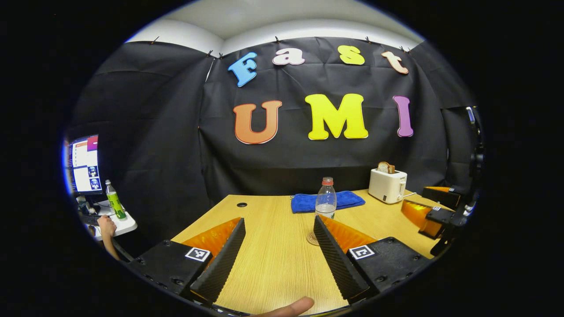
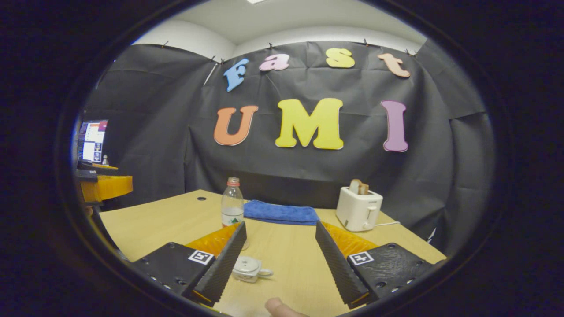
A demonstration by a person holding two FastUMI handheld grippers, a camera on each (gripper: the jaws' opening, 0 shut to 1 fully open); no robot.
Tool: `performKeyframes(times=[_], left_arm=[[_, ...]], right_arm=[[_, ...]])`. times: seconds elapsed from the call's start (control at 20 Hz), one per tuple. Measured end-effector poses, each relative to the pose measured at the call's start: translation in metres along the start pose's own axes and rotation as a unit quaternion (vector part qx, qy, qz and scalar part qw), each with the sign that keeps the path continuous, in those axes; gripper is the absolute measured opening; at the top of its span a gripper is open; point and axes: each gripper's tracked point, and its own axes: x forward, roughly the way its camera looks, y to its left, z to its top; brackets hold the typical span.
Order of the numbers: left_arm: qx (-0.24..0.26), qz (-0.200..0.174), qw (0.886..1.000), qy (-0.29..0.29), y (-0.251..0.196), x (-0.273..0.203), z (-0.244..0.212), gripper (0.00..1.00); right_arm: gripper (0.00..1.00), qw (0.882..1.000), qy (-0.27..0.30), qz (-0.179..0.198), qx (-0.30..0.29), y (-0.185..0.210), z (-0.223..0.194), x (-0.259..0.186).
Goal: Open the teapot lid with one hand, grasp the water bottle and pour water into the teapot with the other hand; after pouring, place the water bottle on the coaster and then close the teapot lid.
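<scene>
Both grippers spread wide, grasping nothing: left gripper (image 1: 278, 253), right gripper (image 2: 279, 255). Lower right squarely over teapot lid (image 2: 247, 265), pinch knob, lift straight; then bring left around water bottle (image 1: 325, 199) on coaster (image 1: 313, 239).

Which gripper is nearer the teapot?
Right. The teapot sits low between the open jaws of the right gripper, beside one of them. The left gripper points at the water bottle instead.

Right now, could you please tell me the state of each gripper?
Left gripper: open, fingers spread over the light wooden table, holding nothing.
Right gripper: open, holding nothing, the small white lidded teapot below between its fingers.
</scene>
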Motion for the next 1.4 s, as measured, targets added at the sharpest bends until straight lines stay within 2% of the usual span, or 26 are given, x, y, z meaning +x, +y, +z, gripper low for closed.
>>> performKeyframes(times=[0.2,0.25,0.3,0.4,0.5,0.75,0.8,0.85,0.9,1.0,1.05,1.4], left_arm=[[-0.014,0.010,1.000,-0.014,-0.008,-0.006,0.007,0.98],[-0.017,0.004,1.000,-0.016,-0.014,-0.007,0.006,0.94],[-0.015,-0.002,1.000,-0.017,-0.021,-0.008,0.004,0.98],[0.005,0.004,1.000,-0.024,-0.023,-0.012,0.006,0.98],[0.020,0.014,0.999,-0.041,-0.026,-0.013,0.014,0.98],[0.021,-0.002,0.998,-0.052,-0.051,-0.013,0.013,0.98],[0.025,0.001,0.998,-0.051,-0.049,-0.013,0.012,0.94],[0.028,0.006,0.998,-0.049,-0.048,-0.011,0.009,0.98],[0.029,0.005,0.999,-0.046,-0.049,-0.010,0.008,0.98],[0.025,0.000,0.999,-0.040,-0.052,-0.007,0.004,0.94],[0.023,-0.001,0.999,-0.038,-0.052,-0.006,0.004,0.97],[0.008,0.005,0.999,-0.037,-0.043,-0.005,0.004,0.97]], right_arm=[[0.95,0.999,-0.010,-0.034,-0.009,-0.044,0.014,-0.030],[0.95,0.999,-0.009,-0.045,-0.005,-0.055,0.014,-0.037],[0.95,0.998,-0.008,-0.059,-0.001,-0.068,0.014,-0.044],[0.97,0.997,-0.015,-0.076,0.011,-0.086,0.016,-0.057],[0.95,0.997,-0.029,-0.058,0.031,-0.086,0.017,-0.061],[0.97,0.998,-0.027,-0.046,0.026,-0.091,0.016,-0.064],[0.95,0.999,-0.023,-0.040,0.027,-0.087,0.014,-0.063],[0.95,0.999,-0.020,-0.037,0.028,-0.086,0.012,-0.063],[0.95,0.999,-0.020,-0.034,0.027,-0.084,0.012,-0.064],[0.97,0.999,-0.018,-0.035,0.024,-0.083,0.011,-0.063],[0.97,0.999,-0.018,-0.034,0.024,-0.082,0.011,-0.063],[0.97,0.999,-0.013,-0.036,0.012,-0.079,0.007,-0.061]])
